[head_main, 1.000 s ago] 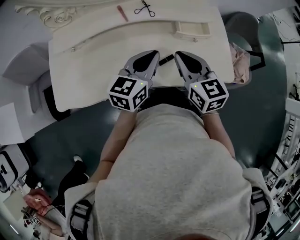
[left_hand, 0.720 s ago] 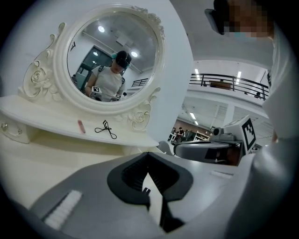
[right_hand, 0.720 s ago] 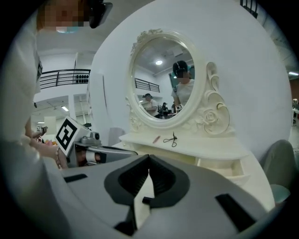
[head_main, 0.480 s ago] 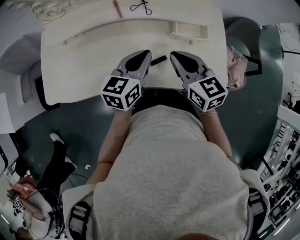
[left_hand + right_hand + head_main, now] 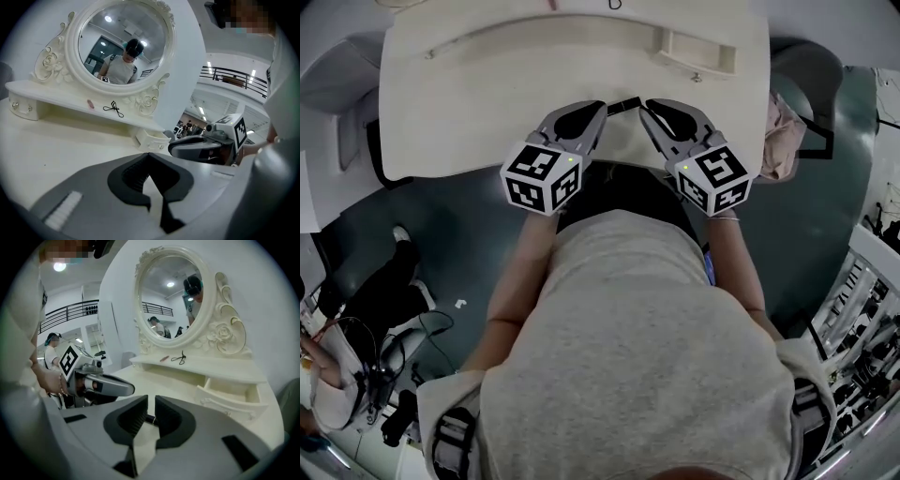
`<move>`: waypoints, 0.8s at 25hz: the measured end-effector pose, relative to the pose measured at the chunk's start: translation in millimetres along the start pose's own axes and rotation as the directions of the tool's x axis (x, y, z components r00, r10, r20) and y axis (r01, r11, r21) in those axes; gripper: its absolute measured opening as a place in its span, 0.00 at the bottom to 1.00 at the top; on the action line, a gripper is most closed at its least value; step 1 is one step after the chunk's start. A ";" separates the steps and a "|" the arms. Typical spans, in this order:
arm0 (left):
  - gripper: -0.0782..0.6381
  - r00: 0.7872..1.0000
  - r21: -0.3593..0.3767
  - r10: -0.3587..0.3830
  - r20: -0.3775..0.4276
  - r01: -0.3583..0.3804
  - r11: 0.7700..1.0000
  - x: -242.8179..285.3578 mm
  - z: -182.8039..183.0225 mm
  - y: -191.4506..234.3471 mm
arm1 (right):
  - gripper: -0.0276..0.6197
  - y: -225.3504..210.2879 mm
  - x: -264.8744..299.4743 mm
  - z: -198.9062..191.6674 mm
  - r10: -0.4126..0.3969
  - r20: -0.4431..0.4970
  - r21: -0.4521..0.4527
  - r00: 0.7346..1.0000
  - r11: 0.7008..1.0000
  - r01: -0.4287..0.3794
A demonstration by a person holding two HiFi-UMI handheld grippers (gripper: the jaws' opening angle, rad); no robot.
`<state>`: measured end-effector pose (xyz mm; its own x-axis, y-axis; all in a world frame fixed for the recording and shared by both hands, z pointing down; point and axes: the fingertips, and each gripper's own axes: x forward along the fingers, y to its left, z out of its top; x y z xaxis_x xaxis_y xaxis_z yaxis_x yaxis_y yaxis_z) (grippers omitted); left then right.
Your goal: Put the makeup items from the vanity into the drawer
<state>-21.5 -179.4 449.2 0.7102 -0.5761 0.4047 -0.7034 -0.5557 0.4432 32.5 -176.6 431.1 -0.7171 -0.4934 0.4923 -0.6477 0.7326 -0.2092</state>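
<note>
A short black makeup tube [image 5: 623, 103] lies on the white vanity top [image 5: 469, 112] between the tips of my two grippers; it also shows through the right jaws' slit [image 5: 150, 419]. My left gripper [image 5: 600, 110] [image 5: 148, 155] is shut and empty. My right gripper [image 5: 646, 106] [image 5: 151, 405] is shut too, its pads nearly touching, with nothing held. A small drawer [image 5: 698, 52] [image 5: 151, 139] [image 5: 229, 392] stands pulled out under the shelf. On the shelf lie a pink stick [image 5: 89, 104] [image 5: 163, 358] and a black eyelash curler [image 5: 114, 108] [image 5: 179, 358].
An oval mirror [image 5: 122, 42] [image 5: 171, 291] in a carved frame rises behind the shelf. A pink cloth [image 5: 783, 131] hangs on a chair at the vanity's right end. A seated person [image 5: 366, 300] is on the floor at the left. My torso presses against the vanity's front edge.
The head view has tilted, so the shelf and its items slid to the top edge. Both gripper tips now stand closer to the black tube. The jaws stay shut.
</note>
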 end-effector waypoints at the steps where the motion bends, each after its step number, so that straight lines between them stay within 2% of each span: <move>1: 0.12 1.000 -0.001 0.000 -0.008 0.000 1.000 0.0 -2.7 1.0 | 0.06 0.7 2.7 -4.0 0.014 -0.011 0.006 1.000 1.000 -0.014; 5: 0.12 0.999 -0.017 0.003 -0.040 -0.004 1.000 -0.2 -16.0 4.5 | 0.08 -0.7 10.8 -21.2 0.038 -0.056 0.017 0.998 0.999 -0.037; 7: 0.12 0.999 -0.025 0.009 -0.050 -0.010 1.000 0.3 -21.1 6.7 | 0.14 -4.3 15.2 -30.6 0.043 -0.086 0.021 0.995 0.999 -0.041; 9: 0.12 0.998 -0.035 0.015 -0.061 -0.017 0.999 1.9 -25.9 8.1 | 0.16 -9.2 19.3 -39.2 0.042 -0.116 0.016 0.992 0.999 -0.040; 12: 0.12 0.997 -0.051 0.018 -0.080 -0.022 0.998 4.6 -34.0 9.4 | 0.21 -14.4 25.0 -50.0 0.039 -0.162 -0.033 0.986 0.998 -0.045; 16: 0.12 0.995 -0.065 0.017 -0.098 -0.023 0.998 6.5 -41.8 12.1 | 0.25 -19.7 35.1 -61.5 0.035 -0.220 -0.146 0.975 0.987 -0.068; 20: 0.12 0.994 -0.098 0.013 -0.105 -0.024 0.995 8.1 -46.9 15.1 | 0.29 -22.9 44.7 -66.6 0.064 -0.249 -0.150 0.966 0.983 -0.104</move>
<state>-24.9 -164.4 496.7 0.6999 -0.5171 0.4927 -0.7137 -0.4802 0.5099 32.4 -184.2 514.2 -0.6705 -0.3128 0.6727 -0.5232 0.8422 -0.1299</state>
